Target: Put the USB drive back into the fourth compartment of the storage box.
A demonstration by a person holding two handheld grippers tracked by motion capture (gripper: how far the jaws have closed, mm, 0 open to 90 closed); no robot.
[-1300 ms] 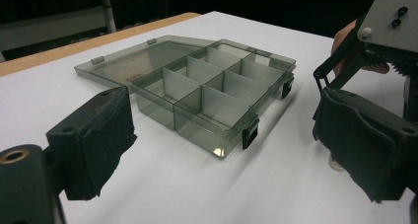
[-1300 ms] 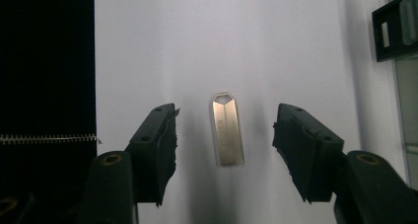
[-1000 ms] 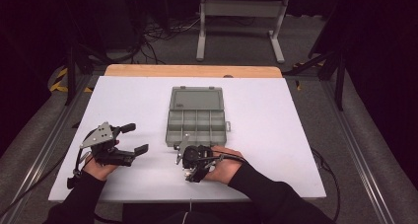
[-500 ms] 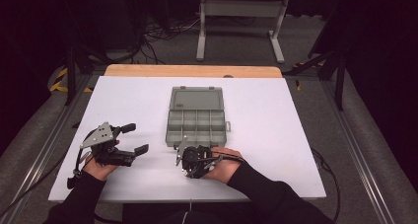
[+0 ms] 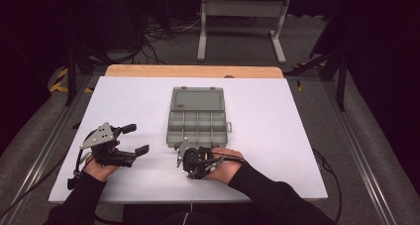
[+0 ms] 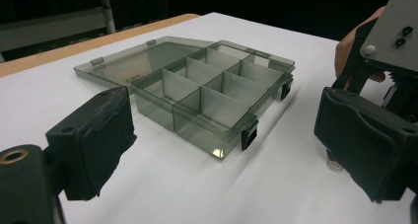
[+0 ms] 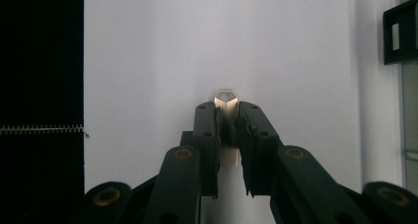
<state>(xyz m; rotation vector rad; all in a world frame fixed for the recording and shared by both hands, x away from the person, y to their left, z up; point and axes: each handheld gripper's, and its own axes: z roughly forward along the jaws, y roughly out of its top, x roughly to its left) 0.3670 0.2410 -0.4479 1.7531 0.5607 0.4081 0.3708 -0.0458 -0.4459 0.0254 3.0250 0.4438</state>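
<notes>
A grey see-through compartment box lies open mid-table, its lid flat behind it; in the left gripper view the box has bare compartments. My right gripper lies on the table just in front of the box, pointing left. Its jaws have just been closing and are now shut on a small silvery metal part with a hexagonal end, which pokes out past the right gripper tips. My left gripper rests at the table's front left, open, with nothing between its jaws. The left gripper faces the box.
The white table top has a wooden strip along its far edge. The table's front edge runs close behind both hands. A black latch of the box shows at the right of the right gripper view. Cables and a stand lie on the floor beyond.
The right gripper looks slightly more compact than a second ago. Both hands stay where they were, and the box has not moved.
</notes>
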